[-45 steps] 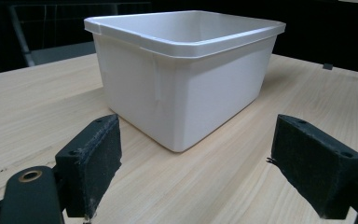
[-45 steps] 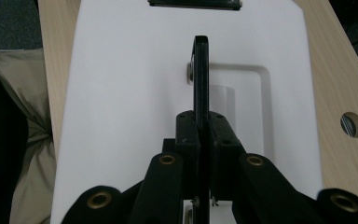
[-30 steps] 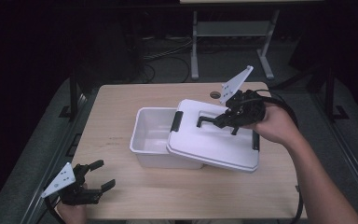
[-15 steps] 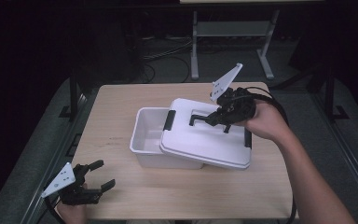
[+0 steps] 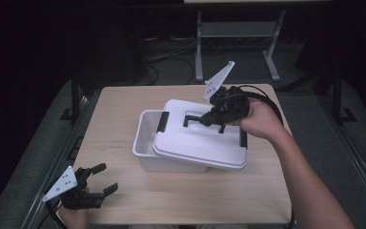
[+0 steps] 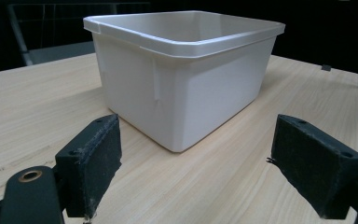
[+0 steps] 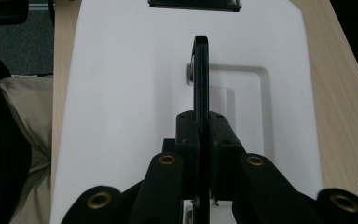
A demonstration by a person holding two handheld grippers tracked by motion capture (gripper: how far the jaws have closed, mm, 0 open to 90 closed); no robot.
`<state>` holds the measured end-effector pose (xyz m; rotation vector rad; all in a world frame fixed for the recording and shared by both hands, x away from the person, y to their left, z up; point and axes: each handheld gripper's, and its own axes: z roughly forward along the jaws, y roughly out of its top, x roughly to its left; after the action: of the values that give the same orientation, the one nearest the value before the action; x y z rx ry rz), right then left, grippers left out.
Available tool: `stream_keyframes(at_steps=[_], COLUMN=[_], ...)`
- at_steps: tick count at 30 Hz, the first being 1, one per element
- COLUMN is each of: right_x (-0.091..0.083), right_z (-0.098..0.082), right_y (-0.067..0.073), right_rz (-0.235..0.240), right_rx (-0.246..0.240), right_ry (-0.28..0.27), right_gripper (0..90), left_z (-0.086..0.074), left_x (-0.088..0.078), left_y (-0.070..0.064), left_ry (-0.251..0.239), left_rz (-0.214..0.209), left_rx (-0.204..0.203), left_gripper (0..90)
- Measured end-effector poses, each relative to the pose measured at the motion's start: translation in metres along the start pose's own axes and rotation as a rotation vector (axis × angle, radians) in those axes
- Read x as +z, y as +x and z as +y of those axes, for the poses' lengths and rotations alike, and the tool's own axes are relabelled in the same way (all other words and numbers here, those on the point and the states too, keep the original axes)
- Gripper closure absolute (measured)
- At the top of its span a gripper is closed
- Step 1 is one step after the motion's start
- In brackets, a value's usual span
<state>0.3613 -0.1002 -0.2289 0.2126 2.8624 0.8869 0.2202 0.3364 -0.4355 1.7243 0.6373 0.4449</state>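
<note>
A white plastic bin (image 5: pixel 144 143) stands mid-table. Its white lid (image 5: pixel 195 140) lies tilted over the bin's right part, leaving the left end uncovered. My right gripper (image 5: pixel 209 119) is shut on the lid's black handle (image 5: pixel 193 118); in the right gripper view the pads (image 7: pixel 186 135) pinch the upright handle (image 7: pixel 200 70) above the lid (image 7: pixel 121 93). My left gripper (image 5: pixel 106 178) rests open at the table's near left corner. In the left gripper view its jaws (image 6: pixel 209 172) stand wide apart, facing the bin (image 6: pixel 182 84) with nothing between them.
The wooden table (image 5: pixel 124 105) has bare room left of the bin and along its near edge. A metal stand (image 5: pixel 233 33) and cables sit on the dark floor beyond the far edge. The right gripper's cable loops over the table's right side.
My right gripper has carried the lid leftward, so it covers more of the bin. The left gripper has stayed put.
</note>
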Motion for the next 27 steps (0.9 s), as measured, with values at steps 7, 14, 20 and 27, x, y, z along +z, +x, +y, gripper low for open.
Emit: stream_keyframes(at_steps=[7, 14, 20, 27], right_x=[0.004, 0.009, 0.015, 0.023], right_z=[0.006, 0.009, 0.018, 0.035], right_y=[-0.002, -0.004, -0.006, -0.008], right_rz=[0.006, 0.016, 0.025, 0.043], right_rx=[-0.011, -0.002, -0.011, -0.031], right_ry=[-0.006, -0.005, -0.003, -0.006], right_gripper=[84.0, 84.0, 84.0, 84.0], left_z=[0.0, -0.002, -0.002, -0.001], left_x=[0.0, -0.001, -0.002, -0.002], left_y=[0.001, 0.001, 0.002, 0.002], left_ry=[-0.001, 0.0, -0.005, -0.002], left_rz=[0.001, 0.006, 0.003, 0.004], left_rx=[-0.004, -0.007, -0.009, -0.005], left_gripper=[15.7, 15.7, 15.7, 15.7])
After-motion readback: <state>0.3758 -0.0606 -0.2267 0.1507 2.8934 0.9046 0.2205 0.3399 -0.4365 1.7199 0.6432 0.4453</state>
